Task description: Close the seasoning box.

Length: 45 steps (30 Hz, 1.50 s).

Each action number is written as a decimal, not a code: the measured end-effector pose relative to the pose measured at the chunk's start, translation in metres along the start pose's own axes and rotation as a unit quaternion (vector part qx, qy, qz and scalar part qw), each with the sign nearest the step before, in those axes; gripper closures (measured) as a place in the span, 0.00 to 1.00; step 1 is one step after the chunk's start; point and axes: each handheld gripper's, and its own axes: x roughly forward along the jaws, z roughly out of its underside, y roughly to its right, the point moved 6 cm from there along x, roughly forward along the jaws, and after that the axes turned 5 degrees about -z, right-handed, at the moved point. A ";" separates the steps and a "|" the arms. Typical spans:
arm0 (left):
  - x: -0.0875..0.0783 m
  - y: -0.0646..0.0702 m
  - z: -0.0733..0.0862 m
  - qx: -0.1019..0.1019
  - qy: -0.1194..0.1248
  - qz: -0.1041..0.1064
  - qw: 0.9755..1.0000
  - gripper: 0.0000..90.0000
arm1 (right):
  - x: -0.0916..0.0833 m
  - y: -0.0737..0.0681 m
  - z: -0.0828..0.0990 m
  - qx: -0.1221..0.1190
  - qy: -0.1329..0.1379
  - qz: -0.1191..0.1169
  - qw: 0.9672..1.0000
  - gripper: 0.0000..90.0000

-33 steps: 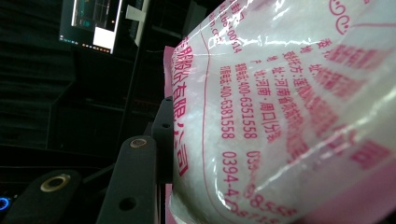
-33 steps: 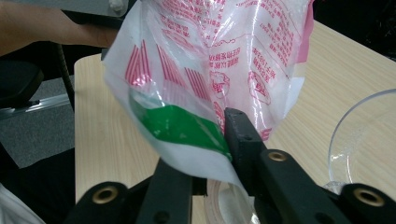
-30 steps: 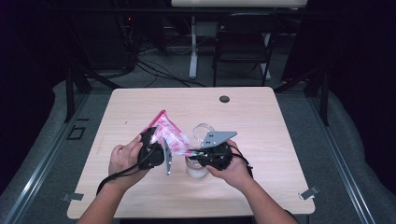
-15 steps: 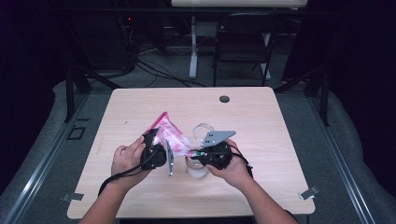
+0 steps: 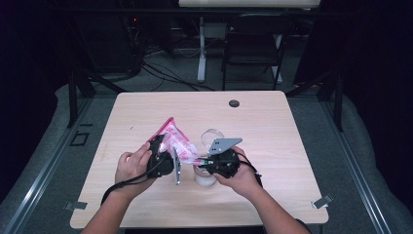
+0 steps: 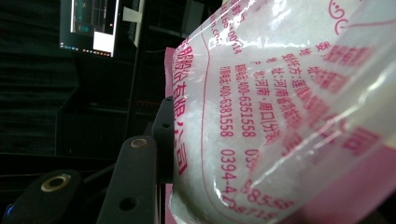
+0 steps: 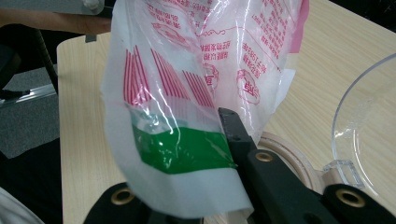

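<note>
Two tools grasping one soft pink-printed clear plastic bag of white granules (image 5: 176, 144) mid-frame over desk (image 5: 272, 126) | left tool (image 5: 168, 161) clamps its body | right tool (image 5: 207, 163) clenched on slippery green-banded corner | floppy, grip edges

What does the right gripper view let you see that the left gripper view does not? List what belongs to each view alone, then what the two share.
Right gripper view alone: the bag's green band at its end pinched in the right gripper, the wooden table, the clear bowl at the right, and a round wooden rim behind the jaw.
Left gripper view alone: a lit screen in the dark background, and white grains against the bag's printed red numbers.
Both: the pink and white plastic bag, held by each view's own black gripper; the left gripper grips its side.
</note>
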 end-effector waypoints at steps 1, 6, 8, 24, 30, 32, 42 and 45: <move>0.000 0.000 0.000 0.000 0.000 0.000 1.000 0.69 | 0.000 0.000 0.000 0.000 0.000 0.000 1.000 0.98; 0.000 -0.001 0.000 0.005 -0.001 -0.003 1.000 0.69 | 0.001 0.001 0.001 0.003 -0.002 0.002 1.000 0.98; 0.000 -0.001 0.000 0.006 0.000 -0.002 1.000 0.69 | 0.001 0.001 0.001 0.004 -0.001 0.002 1.000 0.98; -0.001 -0.002 0.000 0.015 -0.001 -0.016 1.000 0.69 | 0.005 0.002 0.002 0.004 -0.005 0.000 1.000 0.98; -0.001 -0.003 0.000 0.019 -0.001 -0.019 1.000 0.69 | 0.005 0.003 0.002 0.004 -0.005 0.000 1.000 0.98; -0.002 -0.003 0.000 0.020 -0.001 -0.020 1.000 0.69 | 0.006 0.003 0.002 0.004 -0.005 0.000 1.000 0.98; -0.003 -0.005 -0.002 0.028 0.005 -0.032 0.999 0.69 | 0.005 0.003 0.003 0.004 -0.005 -0.001 1.000 0.98; -0.004 -0.006 -0.003 0.031 0.011 -0.042 0.999 0.69 | 0.004 0.003 0.003 0.004 -0.006 -0.001 1.000 0.98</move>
